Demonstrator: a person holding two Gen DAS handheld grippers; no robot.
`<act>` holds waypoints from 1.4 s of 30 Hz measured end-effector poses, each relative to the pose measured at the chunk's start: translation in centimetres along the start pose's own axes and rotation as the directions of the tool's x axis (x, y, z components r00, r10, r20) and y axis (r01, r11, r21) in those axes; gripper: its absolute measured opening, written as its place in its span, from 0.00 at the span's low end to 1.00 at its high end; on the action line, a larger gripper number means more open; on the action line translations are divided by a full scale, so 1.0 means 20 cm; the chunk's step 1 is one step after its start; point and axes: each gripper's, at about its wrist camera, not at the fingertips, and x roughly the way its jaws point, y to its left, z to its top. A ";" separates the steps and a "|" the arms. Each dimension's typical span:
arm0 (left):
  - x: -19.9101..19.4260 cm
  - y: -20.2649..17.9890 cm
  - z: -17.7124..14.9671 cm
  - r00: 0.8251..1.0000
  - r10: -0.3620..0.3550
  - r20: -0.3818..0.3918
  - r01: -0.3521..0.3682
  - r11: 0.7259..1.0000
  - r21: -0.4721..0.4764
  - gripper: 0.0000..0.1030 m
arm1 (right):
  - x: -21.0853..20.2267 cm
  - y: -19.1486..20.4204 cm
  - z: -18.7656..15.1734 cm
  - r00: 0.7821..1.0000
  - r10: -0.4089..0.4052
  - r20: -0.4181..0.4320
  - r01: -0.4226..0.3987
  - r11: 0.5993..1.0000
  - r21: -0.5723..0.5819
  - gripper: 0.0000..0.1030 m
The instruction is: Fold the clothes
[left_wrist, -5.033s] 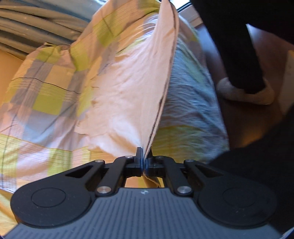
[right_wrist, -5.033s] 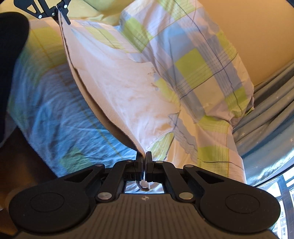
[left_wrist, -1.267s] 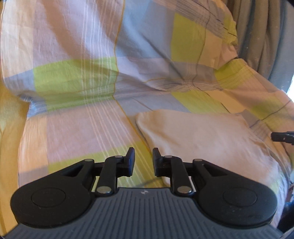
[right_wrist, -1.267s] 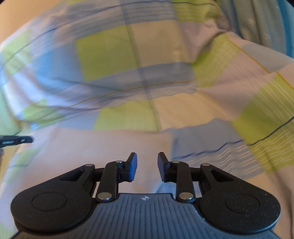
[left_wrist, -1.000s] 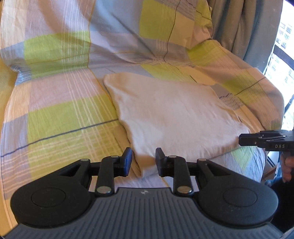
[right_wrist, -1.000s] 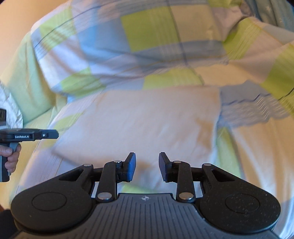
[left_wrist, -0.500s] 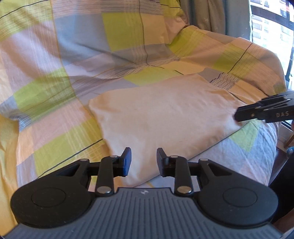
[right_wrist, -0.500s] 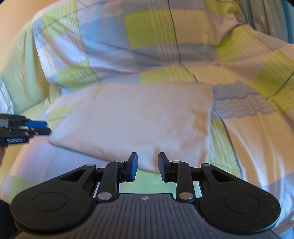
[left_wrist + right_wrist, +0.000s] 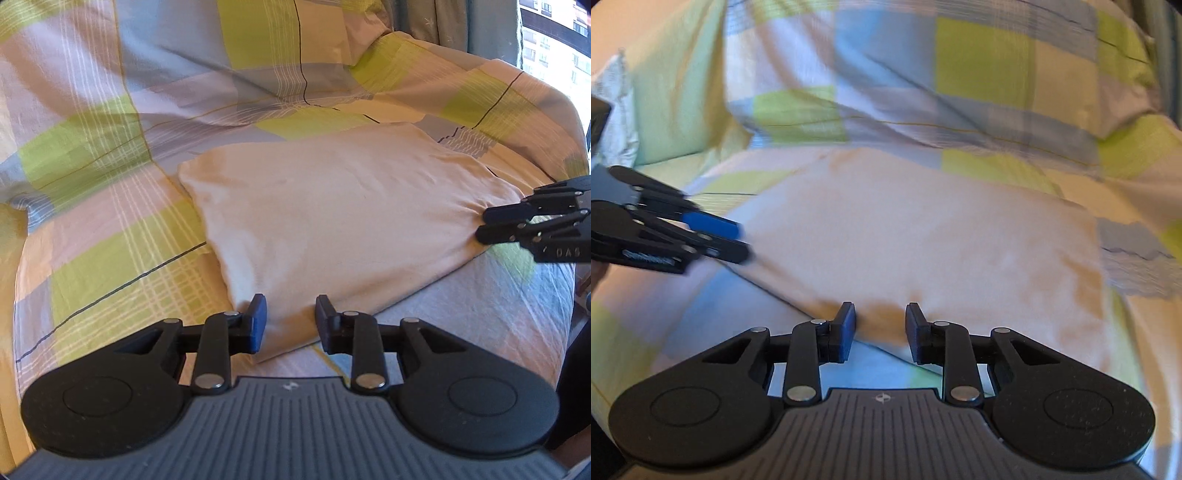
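A folded cream garment point(image 9: 332, 214) lies flat on the checked bed cover; it also shows in the right wrist view point(image 9: 923, 243). My left gripper point(image 9: 290, 314) is open, its jaws straddling the garment's near corner. My right gripper point(image 9: 880, 319) is open, its jaws at the garment's near edge. The right gripper also shows in the left wrist view point(image 9: 487, 225), fingertips touching the garment's right corner. The left gripper shows in the right wrist view point(image 9: 740, 242) at the garment's left corner.
A checked yellow, blue and pink duvet point(image 9: 110, 147) covers the bed and is heaped behind the garment point(image 9: 960, 85). Curtains point(image 9: 443, 26) and a window point(image 9: 554, 33) stand at the far right. The bed edge drops off at the right point(image 9: 569, 295).
Five seconds ago both grippers held the garment up, shut on its corners. Since then it was laid flat and released. In the last second both open grippers have closed in on its near corners.
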 end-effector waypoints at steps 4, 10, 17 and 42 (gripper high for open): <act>-0.01 0.02 -0.01 1.000 0.014 -0.002 -0.014 1.000 0.002 0.26 | -0.08 -0.26 -0.10 0.995 -0.103 -0.019 0.104 0.987 0.124 0.23; -0.03 0.03 -0.01 1.000 0.015 -0.011 -0.014 1.000 0.016 0.26 | -0.17 -0.52 -0.21 0.975 -0.216 -0.060 0.224 0.941 0.254 0.35; -0.08 0.00 -0.01 0.995 0.096 -0.017 -0.094 0.992 0.082 0.25 | -0.26 -0.54 -0.22 0.976 -0.213 -0.031 0.211 0.921 0.327 0.40; -0.17 -0.45 -0.08 0.992 0.098 0.081 -0.127 0.762 0.635 0.27 | -0.34 -0.49 -0.29 0.996 0.062 0.060 -0.086 0.762 0.642 0.42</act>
